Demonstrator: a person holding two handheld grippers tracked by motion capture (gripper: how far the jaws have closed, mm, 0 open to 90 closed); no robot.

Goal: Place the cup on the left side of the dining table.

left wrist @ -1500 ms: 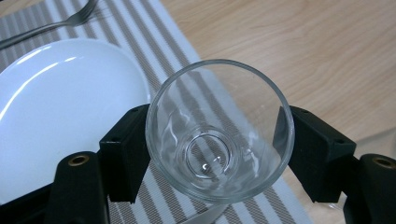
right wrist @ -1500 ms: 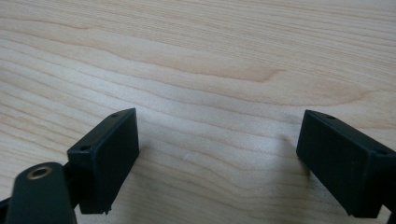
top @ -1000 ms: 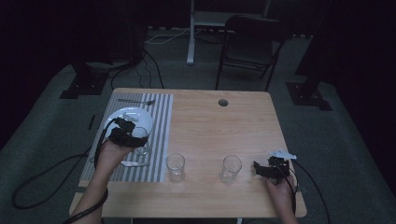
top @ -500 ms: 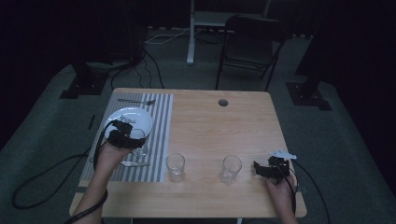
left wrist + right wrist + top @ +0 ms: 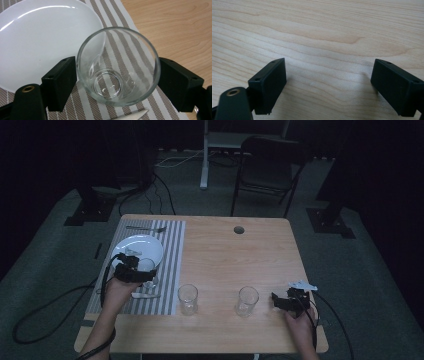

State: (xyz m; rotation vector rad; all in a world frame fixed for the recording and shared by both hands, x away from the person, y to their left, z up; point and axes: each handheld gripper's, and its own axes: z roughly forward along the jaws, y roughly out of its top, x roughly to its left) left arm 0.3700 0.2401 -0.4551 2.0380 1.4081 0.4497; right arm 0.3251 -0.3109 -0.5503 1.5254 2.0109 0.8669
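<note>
A clear drinking glass (image 5: 118, 67) is seen standing upright on the striped placemat (image 5: 140, 45), just beside the white plate (image 5: 37, 37). It is flanked by the jaws of the left gripper (image 5: 117, 82), which have just been opening and no longer press on it. The right gripper (image 5: 328, 86) is held open over the bare wooden table (image 5: 324, 32).

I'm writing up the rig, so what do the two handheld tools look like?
Both the left tool and the right tool are black, each with two blocky rectangular jaws with small screw holes. A dark cable trails from each, and the right one carries a grey three-cornered plate. The forearms are bare.
</note>
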